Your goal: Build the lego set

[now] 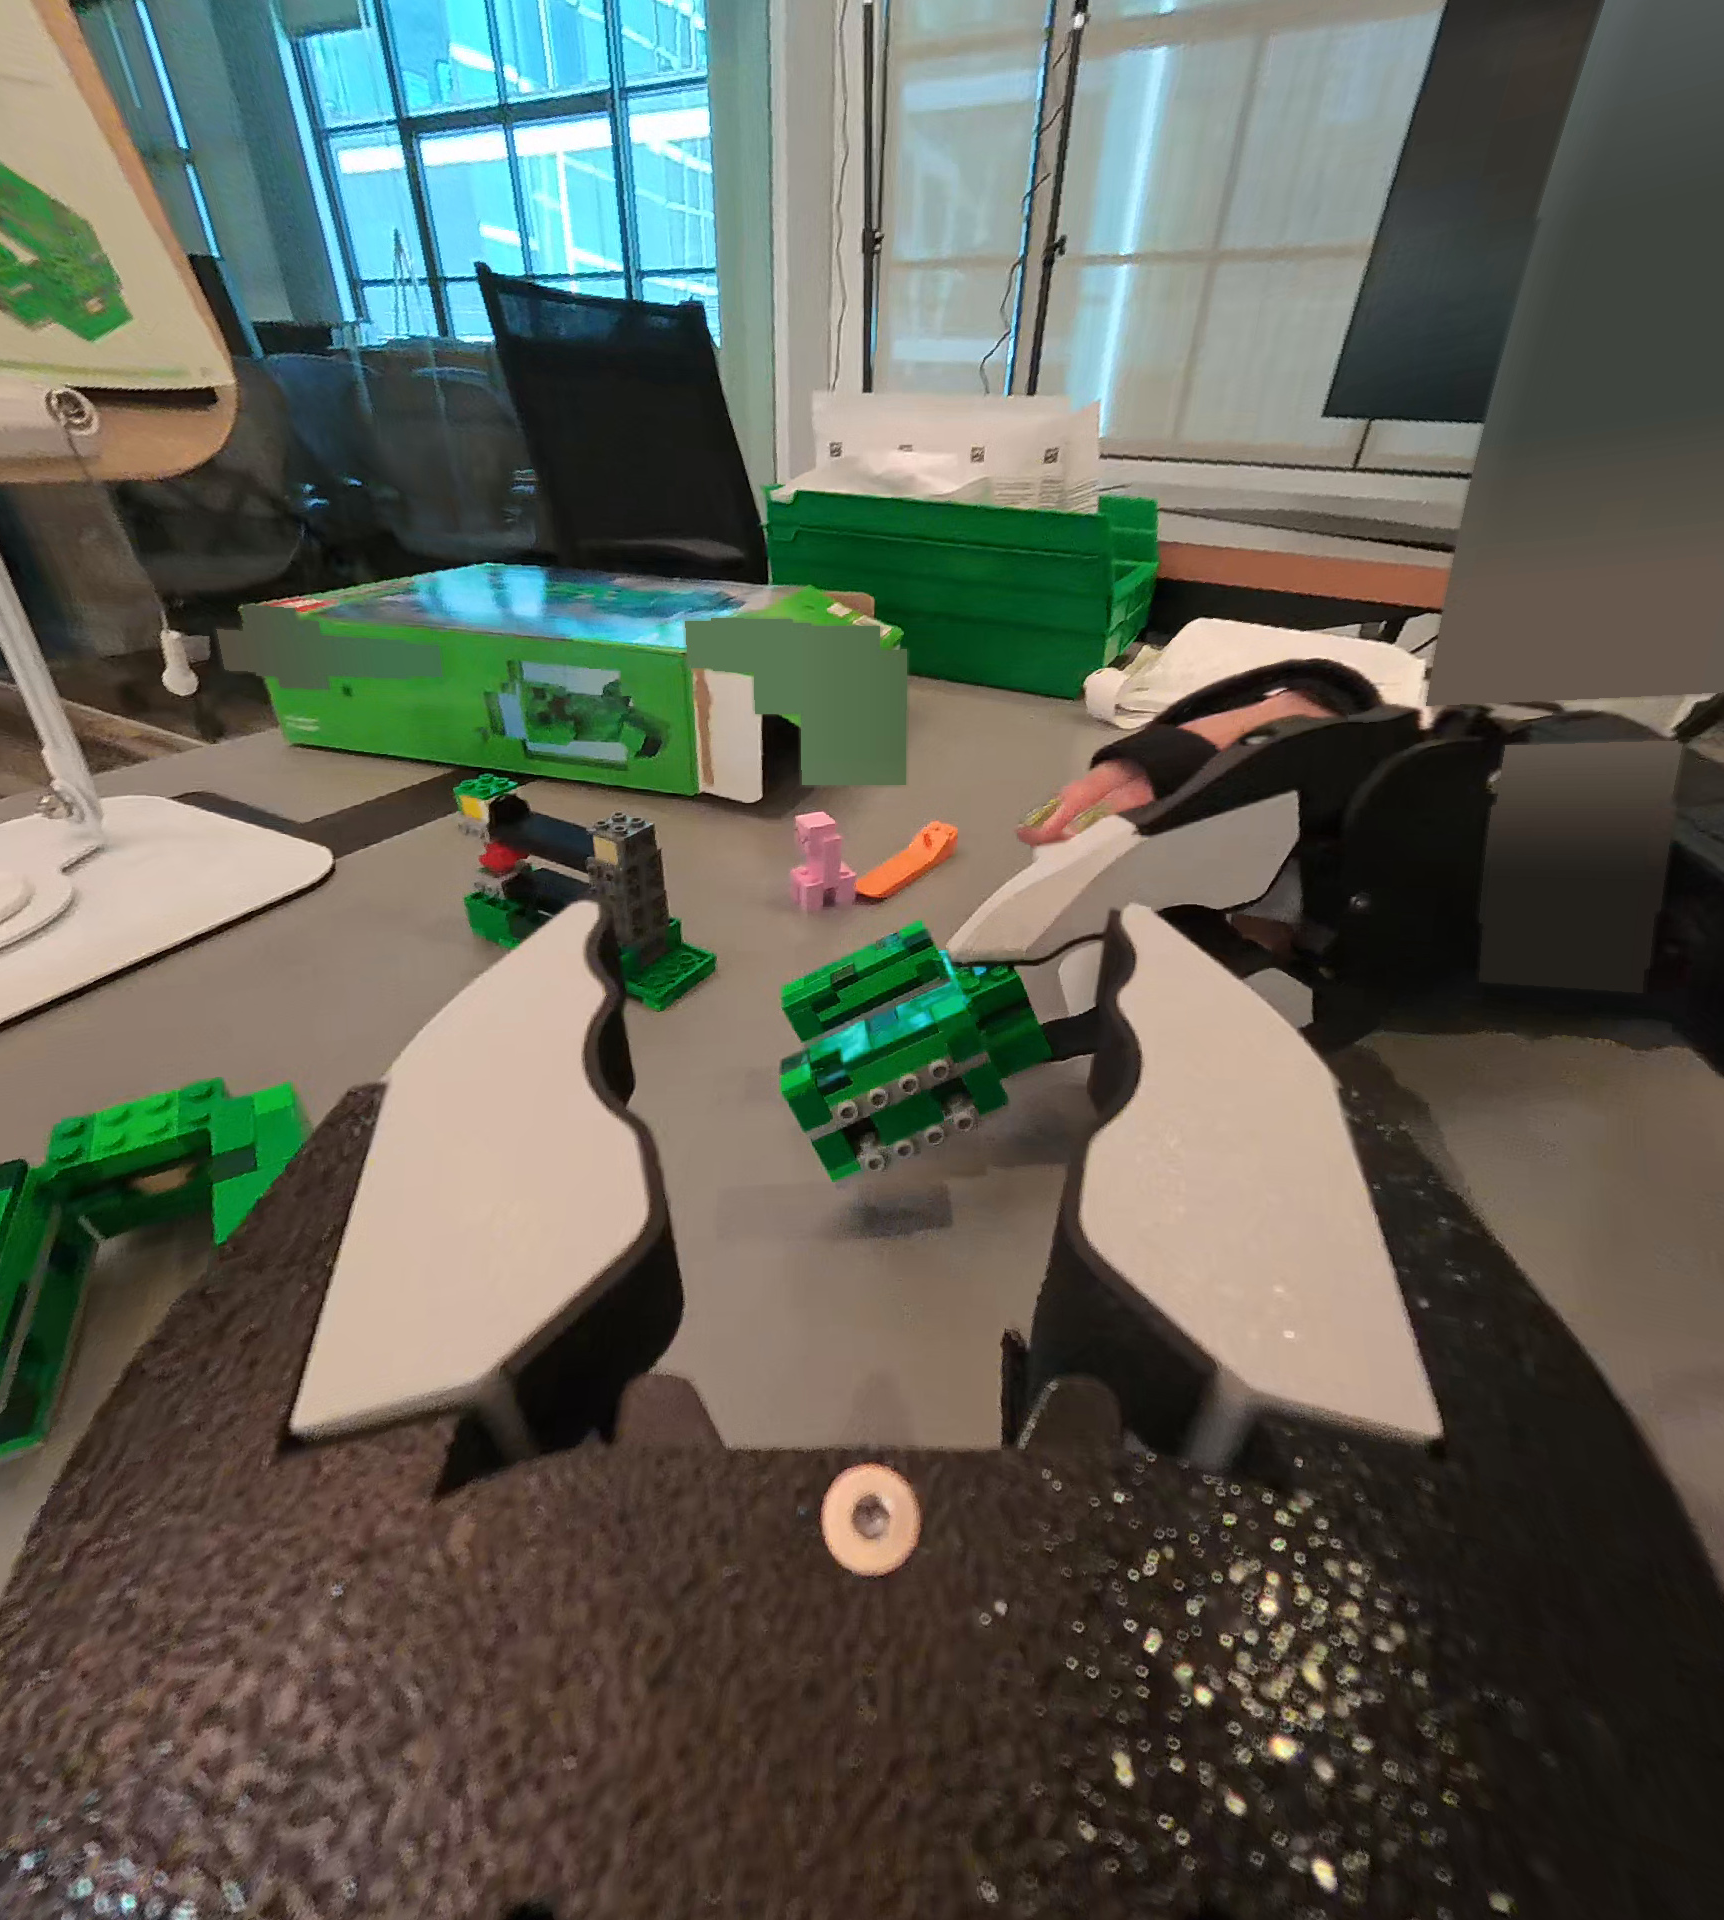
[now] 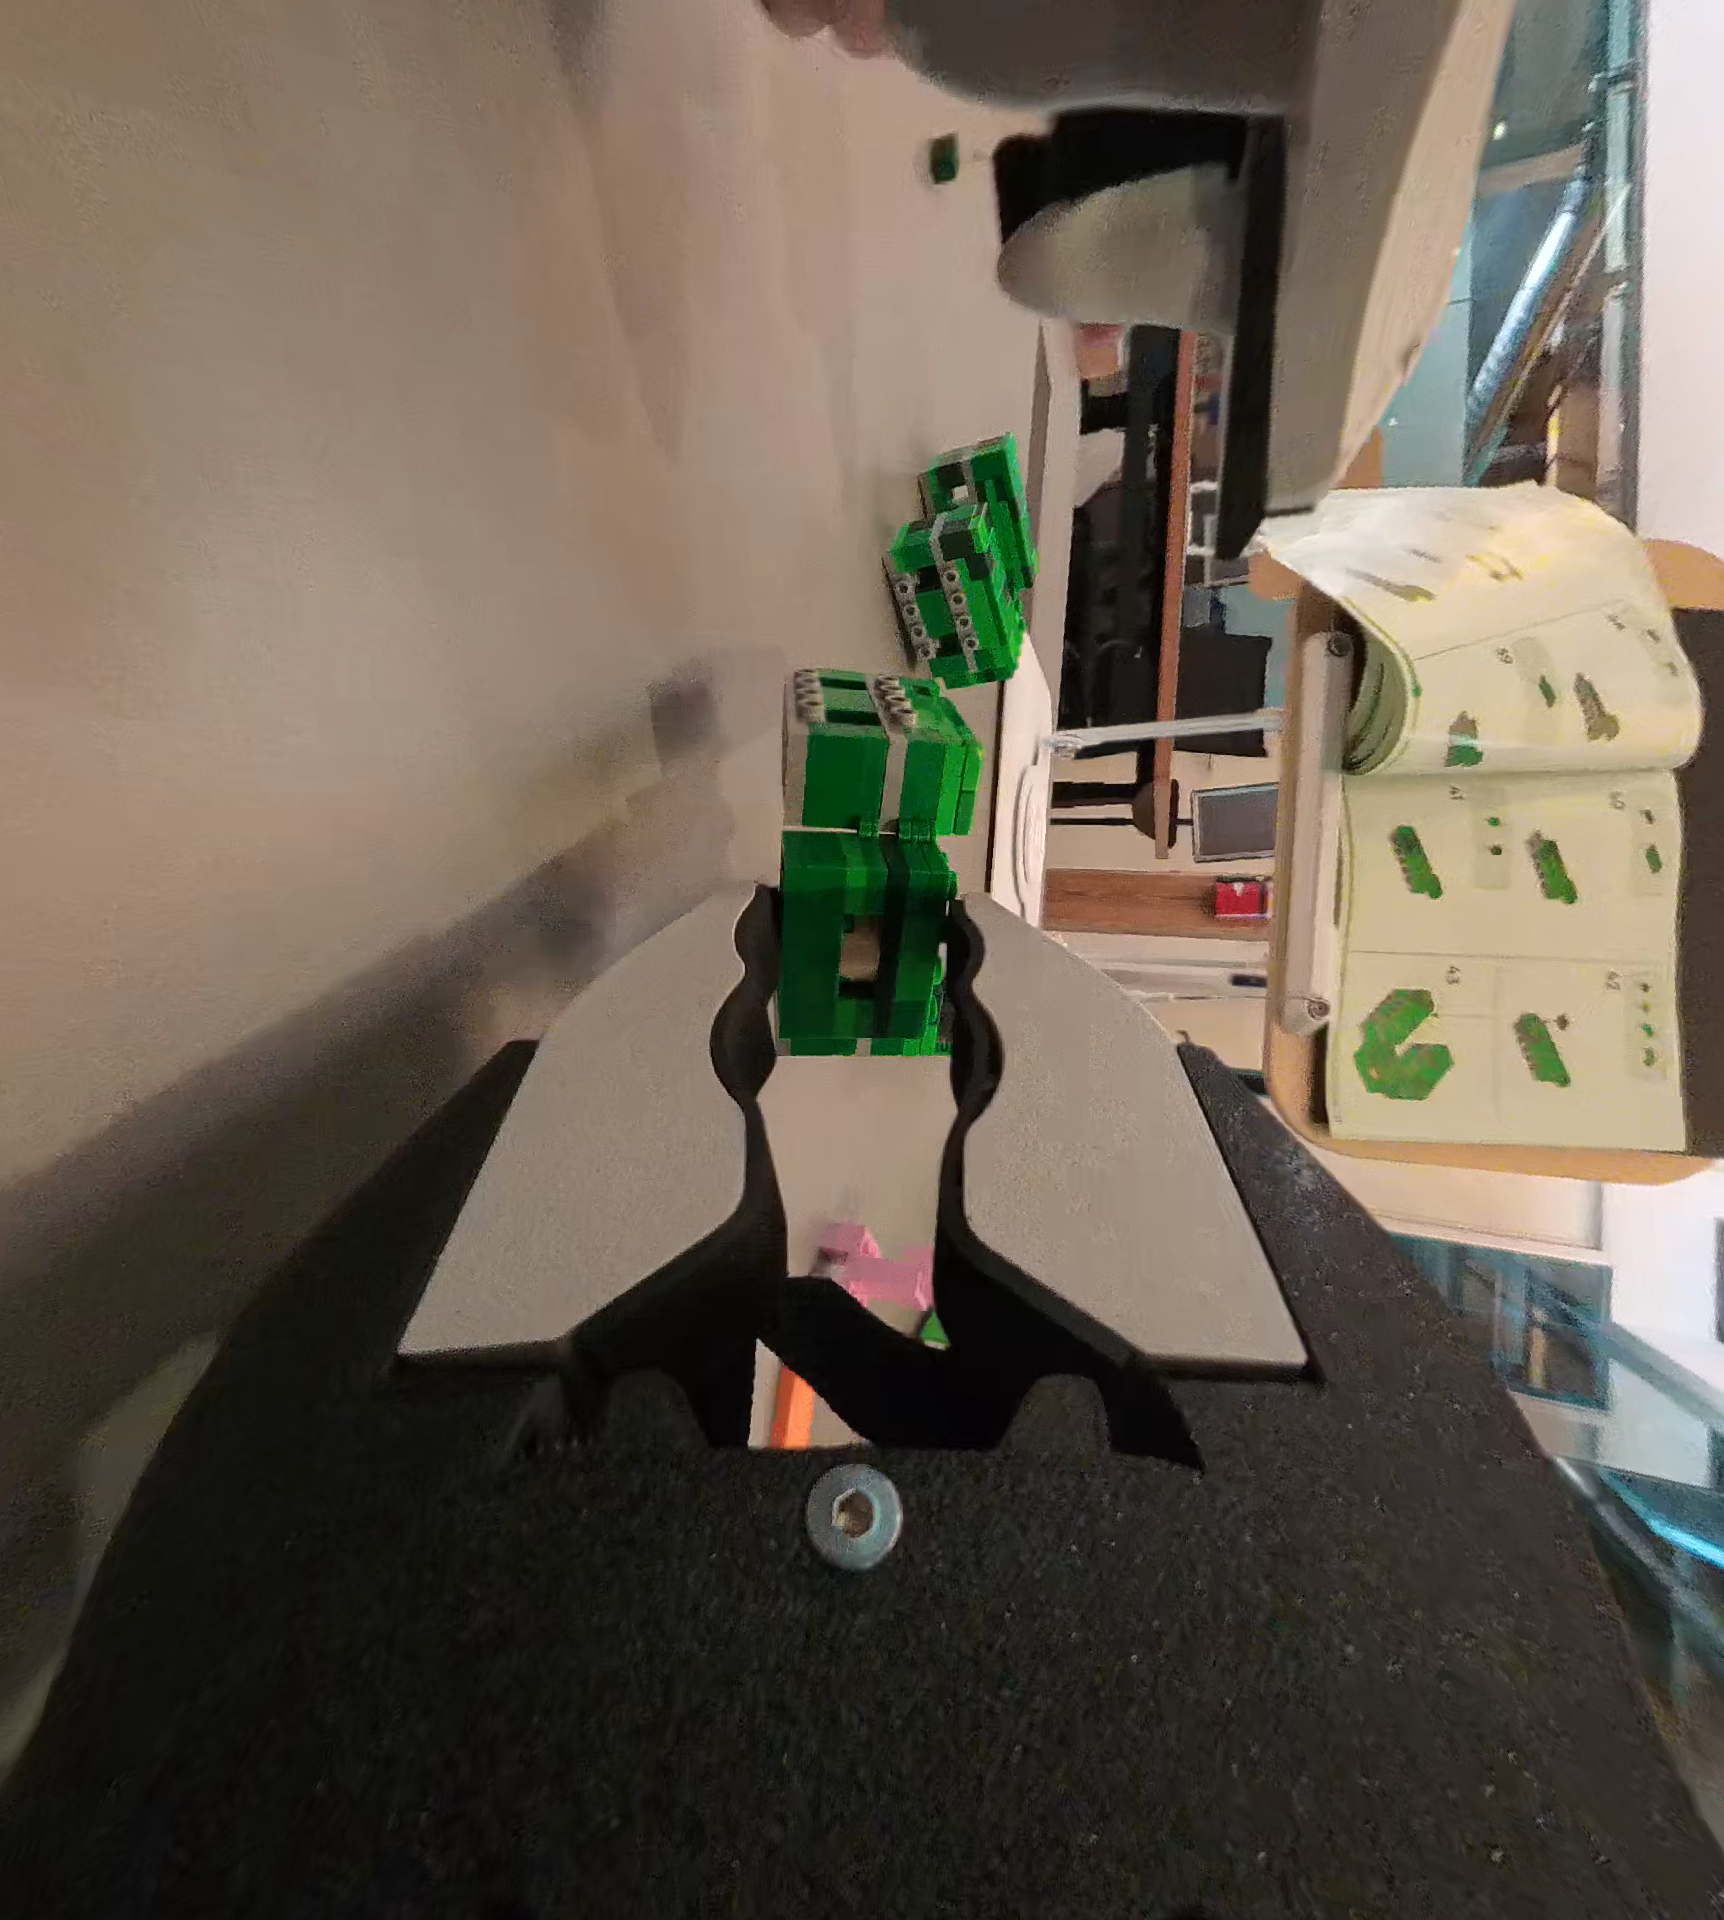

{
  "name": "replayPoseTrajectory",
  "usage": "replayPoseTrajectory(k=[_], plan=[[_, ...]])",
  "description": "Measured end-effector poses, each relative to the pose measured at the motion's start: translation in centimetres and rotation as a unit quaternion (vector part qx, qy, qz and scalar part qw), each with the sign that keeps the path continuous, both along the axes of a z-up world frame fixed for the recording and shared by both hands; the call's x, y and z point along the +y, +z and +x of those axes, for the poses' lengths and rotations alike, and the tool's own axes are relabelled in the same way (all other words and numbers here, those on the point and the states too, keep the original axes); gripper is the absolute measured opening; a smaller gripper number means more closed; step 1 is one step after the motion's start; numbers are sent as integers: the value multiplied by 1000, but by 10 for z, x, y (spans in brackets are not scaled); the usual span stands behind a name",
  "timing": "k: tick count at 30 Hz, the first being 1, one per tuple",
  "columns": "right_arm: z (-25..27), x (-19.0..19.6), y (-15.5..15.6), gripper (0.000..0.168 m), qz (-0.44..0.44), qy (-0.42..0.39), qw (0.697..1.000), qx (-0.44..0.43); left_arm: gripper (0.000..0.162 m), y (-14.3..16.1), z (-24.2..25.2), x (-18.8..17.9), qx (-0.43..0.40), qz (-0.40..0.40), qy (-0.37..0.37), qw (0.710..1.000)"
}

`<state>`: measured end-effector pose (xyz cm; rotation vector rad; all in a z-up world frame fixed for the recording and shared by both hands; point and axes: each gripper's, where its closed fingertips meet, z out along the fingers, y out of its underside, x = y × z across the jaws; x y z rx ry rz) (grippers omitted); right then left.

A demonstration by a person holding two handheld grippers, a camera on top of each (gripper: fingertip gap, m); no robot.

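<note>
My right gripper [image 2: 863,914] is turned on its side and shut on a green brick assembly [image 2: 863,956], a hinged piece of two blocks with grey studded ends. In the left wrist view the right gripper [image 1: 1003,987] comes in from the right and holds the assembly [image 1: 889,1049] a little above the grey table. My left gripper [image 1: 858,935] is open and empty, its fingers either side of the held assembly and nearer the camera. A second green assembly [image 1: 27,1247] lies at the table's left and also shows in the right wrist view [image 2: 962,561].
A black, grey and green frame build [image 1: 567,883] stands behind my left finger. A pink pig figure [image 1: 822,862] and an orange brick separator [image 1: 905,862] lie beyond. The green set box [image 1: 525,675], green trays [image 1: 962,582] and the instruction booklet [image 2: 1512,831] on a white stand [image 1: 110,883] ring the table. Across from one pair of fingers to the other is roughly 9 cm.
</note>
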<state>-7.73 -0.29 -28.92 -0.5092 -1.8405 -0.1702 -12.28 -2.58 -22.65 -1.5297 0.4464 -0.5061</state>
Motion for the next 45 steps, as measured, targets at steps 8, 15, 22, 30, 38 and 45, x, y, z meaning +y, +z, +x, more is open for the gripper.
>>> replayPoseTrajectory(k=[8, 15, 22, 30, 38, 45], plan=[[1, -3, -11, 54, 11, 2, 999, -51, 87, 2, -20, 6, 13, 14, 67, 998], [30, -2, 8, 63, -42, 13, 998, -35, 82, 18, -42, 1, 22, 72, 127, 989], [31, 36, 41, 59, -377, -45, 909, 169, 76, 27, -82, 1, 54, 126, 231, 963], [22, 82, 66, 45, -497, -117, 765, 392, 73, 25, -99, 9, 48, 125, 315, 940], [19, 102, 74, 24, -397, -165, 775, 464, 63, 28, -117, 17, -3, 138, 410, 901], [29, 121, 78, 0, -363, -199, 760, 501, 46, 27, -148, 12, -48, 139, 471, 870]])
